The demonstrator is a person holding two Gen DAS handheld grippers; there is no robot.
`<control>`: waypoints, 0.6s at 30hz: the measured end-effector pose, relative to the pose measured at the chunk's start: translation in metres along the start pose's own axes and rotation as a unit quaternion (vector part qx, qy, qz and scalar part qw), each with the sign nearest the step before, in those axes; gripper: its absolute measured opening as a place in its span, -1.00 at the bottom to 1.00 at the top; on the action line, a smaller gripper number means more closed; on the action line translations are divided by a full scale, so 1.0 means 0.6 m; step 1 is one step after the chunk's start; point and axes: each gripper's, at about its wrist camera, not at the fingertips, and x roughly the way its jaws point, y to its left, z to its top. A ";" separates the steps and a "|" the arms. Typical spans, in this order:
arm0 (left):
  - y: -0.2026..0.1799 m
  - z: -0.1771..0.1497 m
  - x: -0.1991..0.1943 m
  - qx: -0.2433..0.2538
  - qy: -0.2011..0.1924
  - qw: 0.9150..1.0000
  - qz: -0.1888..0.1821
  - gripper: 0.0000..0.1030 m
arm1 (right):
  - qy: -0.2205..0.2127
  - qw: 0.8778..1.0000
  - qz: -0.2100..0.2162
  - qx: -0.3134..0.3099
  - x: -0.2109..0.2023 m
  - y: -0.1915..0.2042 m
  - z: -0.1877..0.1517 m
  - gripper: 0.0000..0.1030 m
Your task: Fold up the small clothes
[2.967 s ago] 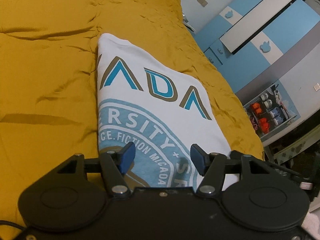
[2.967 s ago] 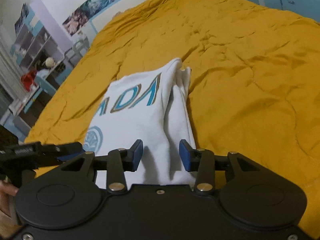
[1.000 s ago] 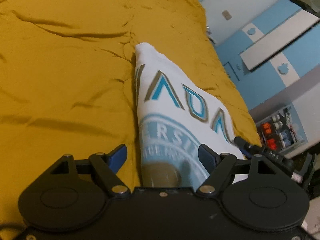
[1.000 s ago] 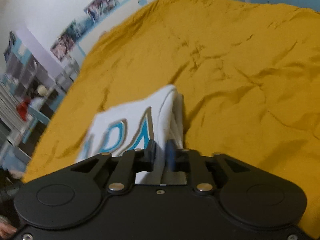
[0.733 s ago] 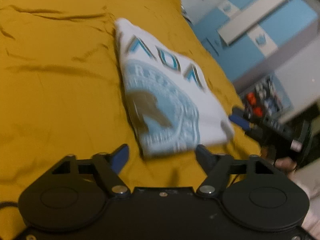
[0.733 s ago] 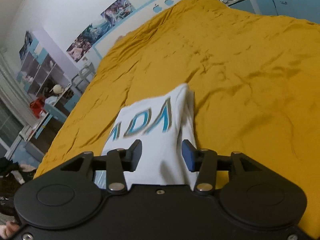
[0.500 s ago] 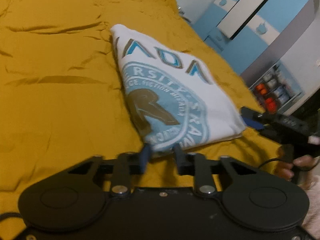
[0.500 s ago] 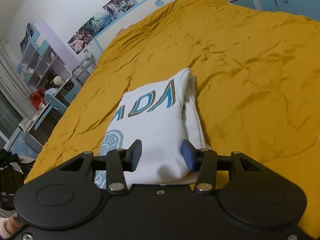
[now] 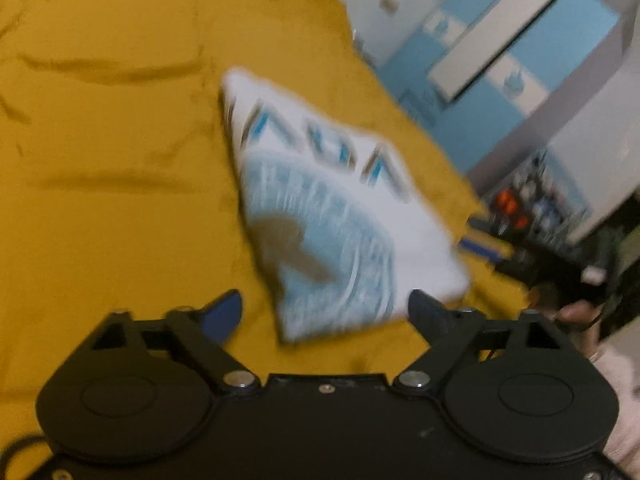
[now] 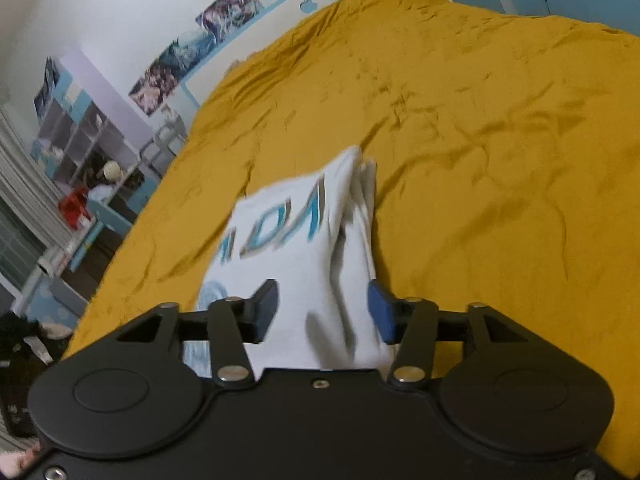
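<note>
Folded white T-shirt with blue lettering [image 9: 344, 216] lies on the mustard bedspread [image 9: 112, 160], long axis toward eleven o'clock; the right-wrist view alone shows its stacked side folds [image 10: 360, 216]. Left tongs [image 9: 326, 312] gape apart, just opened, empty; right tongs [image 10: 322, 310], also opening, straddle the near edge unclamped.

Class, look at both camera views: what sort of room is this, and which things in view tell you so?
Most likely a child's bedroom. A wide bed under a mustard-yellow bedspread fills both views, blue and white wardrobe doors stand beside it, and posters and cube shelves line the wall.

Both grippers' jaws have just been opening, releasing the folded shirt [image 9: 336, 216] onto the bedspread [image 9: 112, 152].
</note>
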 end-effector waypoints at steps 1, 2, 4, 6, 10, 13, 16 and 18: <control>0.006 0.016 0.000 -0.012 -0.011 1.000 -0.008 0.89 | 0.005 1.000 0.009 0.003 0.010 -0.007 0.013 0.21; 0.016 0.029 0.004 -0.029 -0.019 0.999 -0.011 0.92 | 0.012 1.000 0.016 0.008 0.021 -0.013 0.024 0.23; 0.042 0.052 0.026 -0.070 -0.020 0.997 -0.017 0.94 | 0.040 0.998 0.036 0.020 0.053 -0.030 0.042 0.27; 0.070 0.069 0.057 -0.115 -0.003 0.993 -0.023 0.94 | 0.064 0.997 0.041 0.028 0.081 -0.043 0.050 0.29; 0.110 0.098 0.121 -0.173 0.028 0.984 -0.020 0.94 | 0.098 0.993 0.043 0.051 0.123 -0.066 0.052 0.29; 0.123 0.118 0.152 -0.202 0.038 0.978 -0.046 0.94 | 0.109 0.990 0.062 0.056 0.138 -0.067 0.048 0.35; 0.133 0.128 0.177 -0.224 0.048 0.971 -0.063 0.94 | 0.116 0.988 0.077 0.060 0.154 -0.066 0.048 0.36; 0.134 0.133 0.189 -0.227 0.054 0.970 -0.063 0.95 | 0.123 0.986 0.089 0.068 0.166 -0.065 0.050 0.37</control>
